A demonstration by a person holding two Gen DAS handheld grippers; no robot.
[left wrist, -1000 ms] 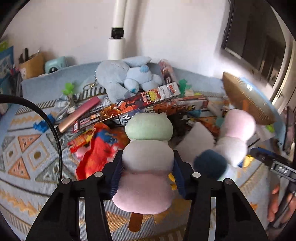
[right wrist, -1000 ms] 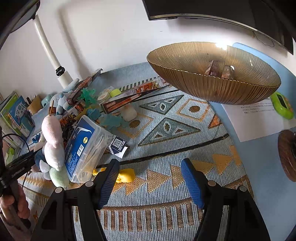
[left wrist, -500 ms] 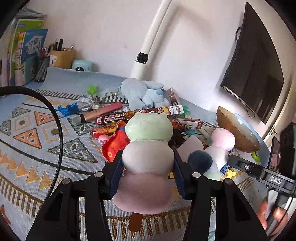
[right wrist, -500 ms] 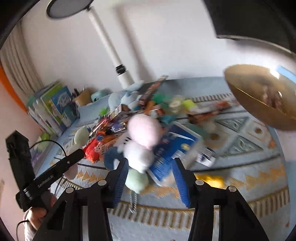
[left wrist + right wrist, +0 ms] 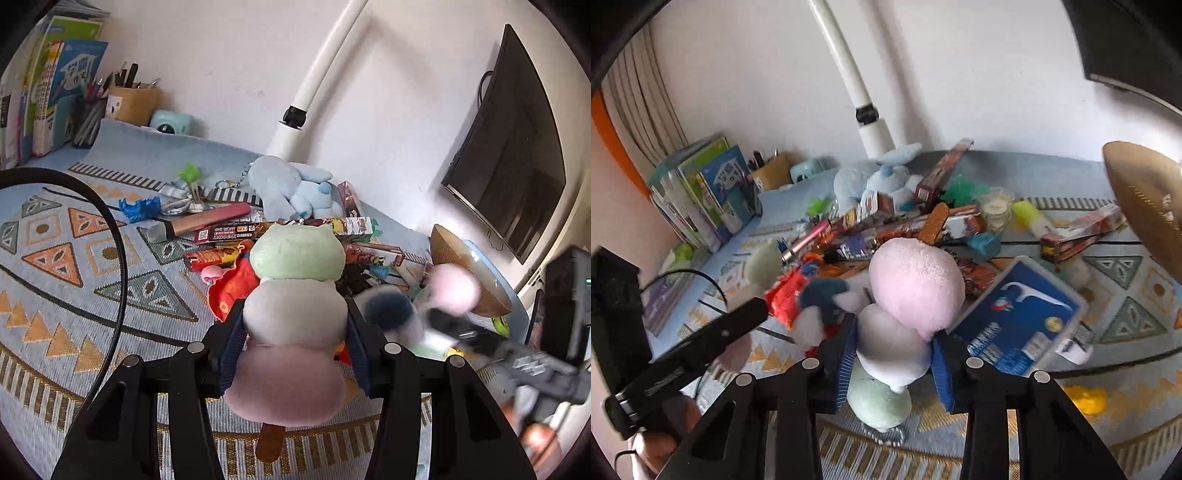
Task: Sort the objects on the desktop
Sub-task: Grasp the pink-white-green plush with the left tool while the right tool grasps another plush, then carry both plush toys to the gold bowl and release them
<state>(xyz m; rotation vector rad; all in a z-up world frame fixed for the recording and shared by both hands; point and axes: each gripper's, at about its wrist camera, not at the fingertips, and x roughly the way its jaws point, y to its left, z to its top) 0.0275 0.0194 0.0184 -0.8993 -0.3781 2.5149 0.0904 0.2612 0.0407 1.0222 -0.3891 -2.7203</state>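
Now each claw, left claw (image 5: 295,343) and right claw (image 5: 892,354), clamps a plush skewer (image 5: 291,314) between its pads.

blurred: pink plush (image 5: 453,288) | cut off by frame edge: bowl (image 5: 1141,199) | hidden: bowl contents

light: bright daylight, soft shadows | blur: motion smear right side, left-wrist view | edges: fisheye bending, black vignette

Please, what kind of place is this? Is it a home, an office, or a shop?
Most likely a home desk, perhaps a child's or student's. Books and a pen holder stand against the wall, a screen hangs on it, and a plush elephant lies among snack boxes on a patterned cloth.
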